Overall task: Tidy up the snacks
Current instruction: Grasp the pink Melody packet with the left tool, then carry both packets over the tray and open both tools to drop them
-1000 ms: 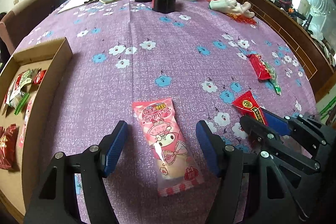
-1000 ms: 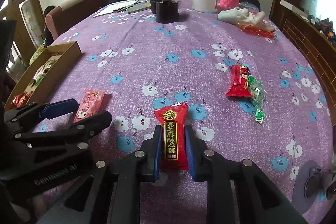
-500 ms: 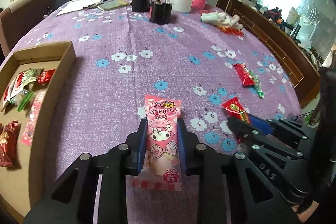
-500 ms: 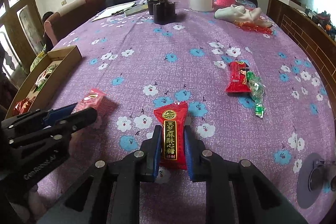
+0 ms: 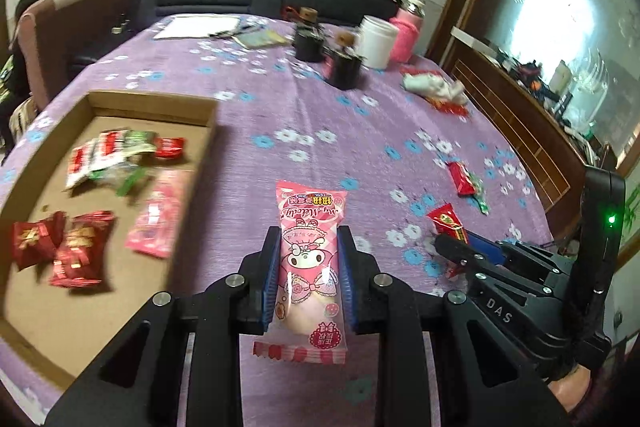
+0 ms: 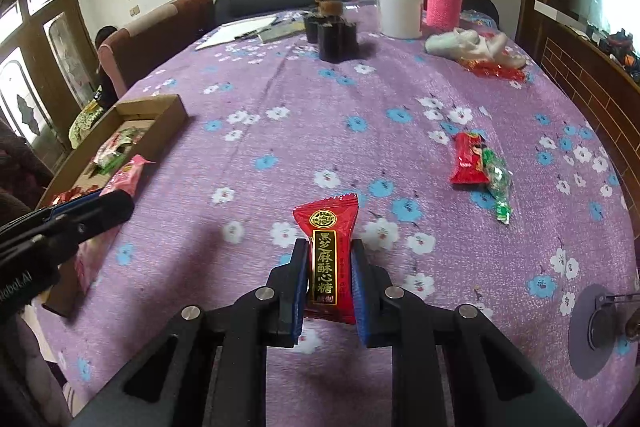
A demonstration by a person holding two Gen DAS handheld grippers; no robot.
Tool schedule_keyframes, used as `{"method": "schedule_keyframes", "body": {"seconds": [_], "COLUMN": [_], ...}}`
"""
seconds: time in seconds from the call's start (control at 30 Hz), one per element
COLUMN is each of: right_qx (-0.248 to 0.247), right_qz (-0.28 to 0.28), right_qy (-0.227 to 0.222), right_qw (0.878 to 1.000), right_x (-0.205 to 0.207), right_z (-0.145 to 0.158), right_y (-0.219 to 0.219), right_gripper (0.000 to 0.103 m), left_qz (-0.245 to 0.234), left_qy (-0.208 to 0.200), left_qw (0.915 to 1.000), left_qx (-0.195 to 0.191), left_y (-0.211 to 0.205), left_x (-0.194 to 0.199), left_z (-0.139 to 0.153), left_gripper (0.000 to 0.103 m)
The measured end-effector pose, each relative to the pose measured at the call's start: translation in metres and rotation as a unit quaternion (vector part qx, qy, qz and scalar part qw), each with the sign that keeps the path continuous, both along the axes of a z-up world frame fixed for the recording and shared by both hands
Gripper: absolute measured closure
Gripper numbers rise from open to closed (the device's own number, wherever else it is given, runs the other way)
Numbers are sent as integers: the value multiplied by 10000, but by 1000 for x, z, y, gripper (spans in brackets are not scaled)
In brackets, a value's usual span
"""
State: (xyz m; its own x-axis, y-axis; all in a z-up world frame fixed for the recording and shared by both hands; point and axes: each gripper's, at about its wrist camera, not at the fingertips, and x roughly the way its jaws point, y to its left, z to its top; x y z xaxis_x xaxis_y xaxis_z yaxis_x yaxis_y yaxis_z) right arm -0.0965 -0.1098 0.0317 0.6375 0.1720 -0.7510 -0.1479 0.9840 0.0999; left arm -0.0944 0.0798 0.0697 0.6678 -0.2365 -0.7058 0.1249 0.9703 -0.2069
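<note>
Left wrist view: cardboard box (image 5: 100, 99) left of left tongs (image 5: 307, 281) smeared by motion; packets inside blurred, print unreadable; box's near corner cut by picture edge. Jars and papers at tabletop's (image 5: 248, 167) far end blurred. Red candy (image 5: 447, 223) right of tongs half hidden behind right tongs (image 5: 460, 251).

Right wrist view: pink packet (image 6: 120, 183) mostly hidden behind left tongs' black fingers. Box contents too small to tell. Green sweet (image 6: 498, 183) ahead-right, label unreadable.

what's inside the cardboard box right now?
The cardboard box holds red-and-white and green packets, a small red one, a pink packet and dark red candies. The view is blurred; nothing legible, and anything beneath them is covered.
</note>
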Motion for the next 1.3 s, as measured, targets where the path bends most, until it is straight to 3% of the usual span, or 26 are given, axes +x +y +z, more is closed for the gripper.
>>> {"method": "schedule_keyframes", "body": {"seconds": [0.37,0.67,0.9,1.3], "right_qx": [144,273,159,66], "right_qz": [653,1579,2218,2351], "right_qy": [-227,-212,-71,396], "right_qw": [9975,9869,9749,9711], "right_x": [-7,-9,-6,5], "right_z": [32,47,39,9], "right_y": [66,158,231,265], "right_gripper": [83,83,83,83], "left_qz": [814,1711,1963,1988], "left_qy": [-124,154,316,618], "left_qw": [9966,9849,9796,9774], "left_qx": [-42,-210,-305,-360], "left_y": [83,165,193,203], "left_x": [-23,-38,-33,-19], "left_z": [9,-10,-26,-46], "left_gripper": [79,79,79,79]}}
